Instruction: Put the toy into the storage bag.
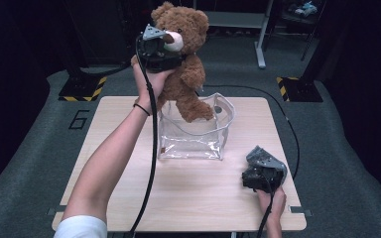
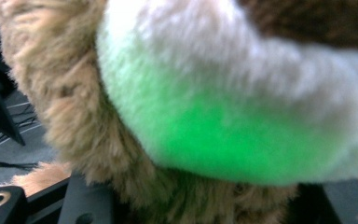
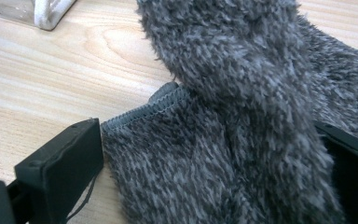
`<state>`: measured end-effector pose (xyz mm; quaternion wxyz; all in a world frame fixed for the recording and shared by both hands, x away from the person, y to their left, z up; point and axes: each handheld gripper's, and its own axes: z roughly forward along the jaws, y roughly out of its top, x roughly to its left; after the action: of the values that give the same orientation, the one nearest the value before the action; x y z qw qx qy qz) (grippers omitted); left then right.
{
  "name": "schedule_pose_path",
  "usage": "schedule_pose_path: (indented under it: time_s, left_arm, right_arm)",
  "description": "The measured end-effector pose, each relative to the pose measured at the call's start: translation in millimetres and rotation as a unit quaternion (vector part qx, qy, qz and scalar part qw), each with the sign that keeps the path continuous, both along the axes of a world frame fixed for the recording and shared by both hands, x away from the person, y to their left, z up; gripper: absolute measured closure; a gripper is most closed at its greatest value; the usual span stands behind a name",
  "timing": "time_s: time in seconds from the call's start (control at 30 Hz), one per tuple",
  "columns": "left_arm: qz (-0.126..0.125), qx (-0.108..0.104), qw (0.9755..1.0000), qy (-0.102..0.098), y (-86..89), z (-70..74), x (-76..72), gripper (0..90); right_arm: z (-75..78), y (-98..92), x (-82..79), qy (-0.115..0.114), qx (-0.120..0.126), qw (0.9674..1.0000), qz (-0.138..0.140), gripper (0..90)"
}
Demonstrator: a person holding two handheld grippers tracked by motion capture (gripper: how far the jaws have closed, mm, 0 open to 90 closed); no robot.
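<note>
teddy bear (image 1: 181, 59) held aloft at 12 o'clock above clear pouch (image 1: 193, 134), left gripper (image 1: 164, 43) clamped on its muzzle, right gripper (image 1: 264, 173) at 4 o'clock on table (image 1: 129, 198) pinching grey fuzzy fabric (image 3: 242, 140)

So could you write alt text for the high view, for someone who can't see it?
A person's left gripper holds a brown plush teddy bear by its head, feet dangling into an open clear plastic bag on a light wooden table. The right gripper rests near the table's right edge.
</note>
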<state>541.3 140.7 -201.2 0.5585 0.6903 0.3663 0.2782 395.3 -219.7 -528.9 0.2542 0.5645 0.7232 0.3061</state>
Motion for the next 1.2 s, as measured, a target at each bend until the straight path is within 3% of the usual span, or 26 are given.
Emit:
schedule_pose_path:
  time_s: [0.4, 0.9, 1.2]
  left_arm:
    - [-0.021, -0.006, 0.9997, 0.005, -29.2, -7.5, 7.2, 43.2]
    - [-0.004, -0.018, 0.9998, 0.007, -39.1, -22.6, 22.1, 42.9]
    - [0.002, -0.03, 0.9995, -0.011, -46.1, -22.7, 23.0, 42.6]
  right_arm:
    - [-0.1, 0.0, -0.1, -0.001, 0.001, 1.0, 0.0, 1.8]
    - [-0.4, 0.4, 0.3, -0.003, 0.001, 1.0, -0.003, 1.8]
    - [-0.3, 0.5, 0.1, -0.002, 0.001, 1.0, -0.004, 1.8]
